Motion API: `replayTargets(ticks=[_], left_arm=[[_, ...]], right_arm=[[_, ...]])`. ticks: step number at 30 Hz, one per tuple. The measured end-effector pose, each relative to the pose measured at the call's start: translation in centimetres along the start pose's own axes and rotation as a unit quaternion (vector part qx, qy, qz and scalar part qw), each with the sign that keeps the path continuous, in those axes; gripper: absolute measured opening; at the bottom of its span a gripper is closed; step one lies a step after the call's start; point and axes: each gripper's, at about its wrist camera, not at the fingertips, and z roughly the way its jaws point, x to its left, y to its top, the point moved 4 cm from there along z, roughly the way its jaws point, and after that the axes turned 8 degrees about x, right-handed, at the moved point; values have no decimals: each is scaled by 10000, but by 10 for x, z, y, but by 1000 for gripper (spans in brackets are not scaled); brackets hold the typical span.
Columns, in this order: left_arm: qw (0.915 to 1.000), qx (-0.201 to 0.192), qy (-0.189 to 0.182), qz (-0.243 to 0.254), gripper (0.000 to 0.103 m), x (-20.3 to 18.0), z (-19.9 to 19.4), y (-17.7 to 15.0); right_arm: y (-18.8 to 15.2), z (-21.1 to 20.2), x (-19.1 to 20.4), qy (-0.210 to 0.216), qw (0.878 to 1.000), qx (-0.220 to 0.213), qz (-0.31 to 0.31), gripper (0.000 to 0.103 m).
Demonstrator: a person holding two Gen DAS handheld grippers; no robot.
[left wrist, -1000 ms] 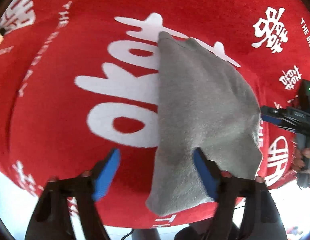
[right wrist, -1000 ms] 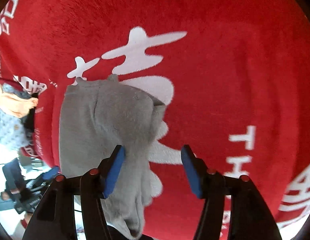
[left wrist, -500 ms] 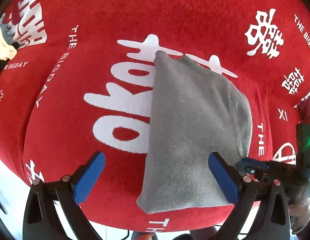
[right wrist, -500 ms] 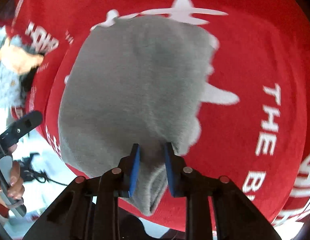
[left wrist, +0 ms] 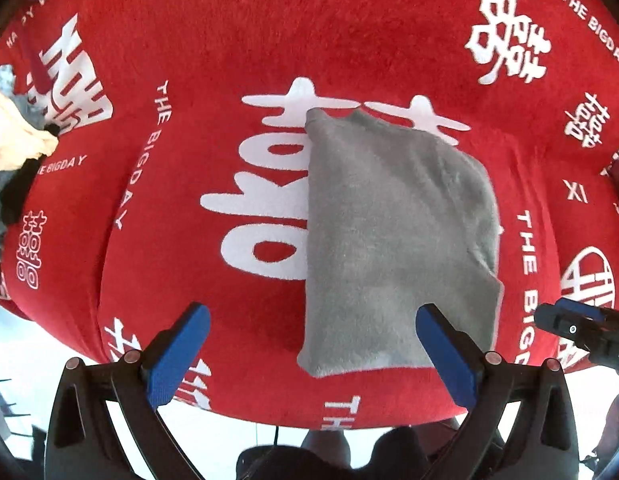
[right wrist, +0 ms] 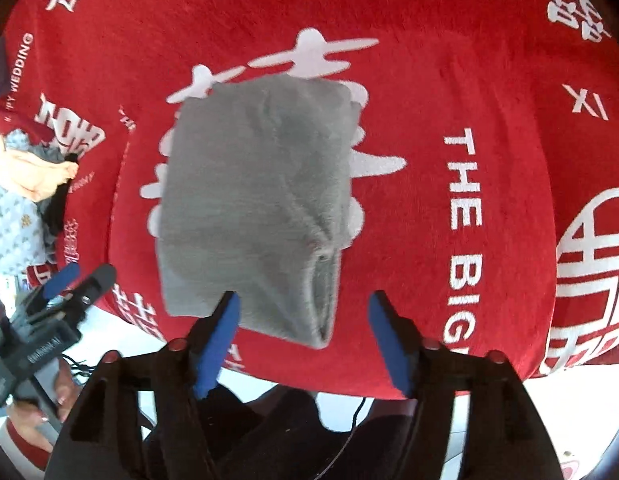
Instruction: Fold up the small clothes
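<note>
A small grey garment (left wrist: 393, 240) lies folded flat on the red cloth with white lettering (left wrist: 213, 48). It also shows in the right wrist view (right wrist: 253, 204), with its layered edge toward me. My left gripper (left wrist: 313, 352) is open and empty, its blue pads wide apart just short of the garment's near edge. My right gripper (right wrist: 305, 340) is open and empty, the near corner of the garment lying between its pads without touching them. The right gripper shows at the right edge of the left wrist view (left wrist: 581, 328); the left gripper shows at the left of the right wrist view (right wrist: 65, 288).
A pile of other clothes, cream, grey and black (left wrist: 9, 160), lies at the far left of the red cloth; it also shows in the right wrist view (right wrist: 25, 184). The cloth's near edge (left wrist: 349, 420) drops off just in front of the grippers.
My right gripper was shut on the garment's near edge half a second ago; it has opened and drawn back. My left gripper opened wider and pulled back too. The garment now lies flat.
</note>
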Motion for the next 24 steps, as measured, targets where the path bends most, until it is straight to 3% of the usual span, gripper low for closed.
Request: replayTargets(ticks=[4,7,9,11,18,24], left_arm=[[9999,8,-21,164,103,-4,-23,-4],[9995,64,38,292,103,-7,-35,-7],[9992,160,53,365,103,-8,-41,-10],[9990,215,61,377,103,-7,-47,-12],[9989,76,159,438,103,-5,-68,-17],[9987,138,19,485,103,-6,-75,-17]], right_arm=[[-6,-22,21,-85,9995,-306,21,82],[-12,-41,31,-229,9980,-586,82,89],[-15,-53,34,-195,9968,-752,196,103],[-16,-61,37,-95,9959,-856,281,103],[-24,-70,53,-630,9967,-509,113,103],[-27,-72,59,-733,9964,-370,229,103]])
